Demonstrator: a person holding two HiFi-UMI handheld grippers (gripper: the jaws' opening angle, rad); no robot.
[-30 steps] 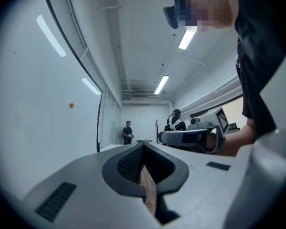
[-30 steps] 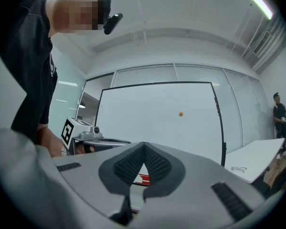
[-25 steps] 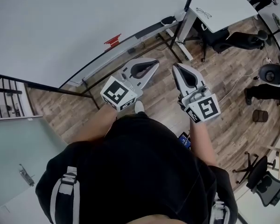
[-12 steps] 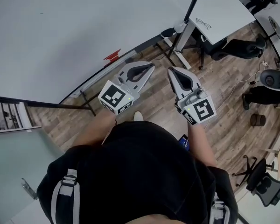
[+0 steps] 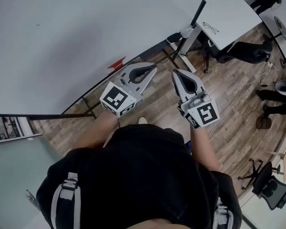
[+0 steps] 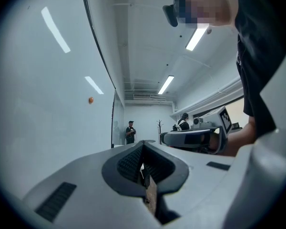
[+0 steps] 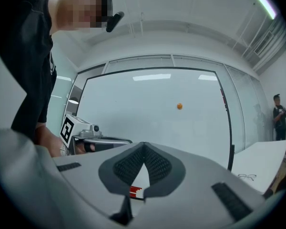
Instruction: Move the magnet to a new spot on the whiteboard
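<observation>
The magnet is a small orange dot (image 7: 179, 106) stuck on the large whiteboard (image 7: 152, 113), well above and right of my right gripper (image 7: 144, 144). In the left gripper view the magnet (image 6: 91, 100) sits up and to the left on the whiteboard (image 6: 47, 109), far from my left gripper (image 6: 143, 143). The head view has both grippers side by side in front of the person's body, pointing at the board's lower edge: left gripper (image 5: 150, 70), right gripper (image 5: 177, 73). Both sets of jaws are shut with nothing between them.
A red object (image 5: 117, 63) lies on the whiteboard's tray. A white desk (image 5: 224, 8) with glasses stands at the right, with office chairs (image 5: 243, 39) on the wood floor. A railing (image 5: 9, 125) is at the left. A person (image 6: 129, 131) stands far off.
The head view has tipped up toward the whiteboard, which fills more of the frame. Both grippers have edged closer to the board's lower edge and stayed shut.
</observation>
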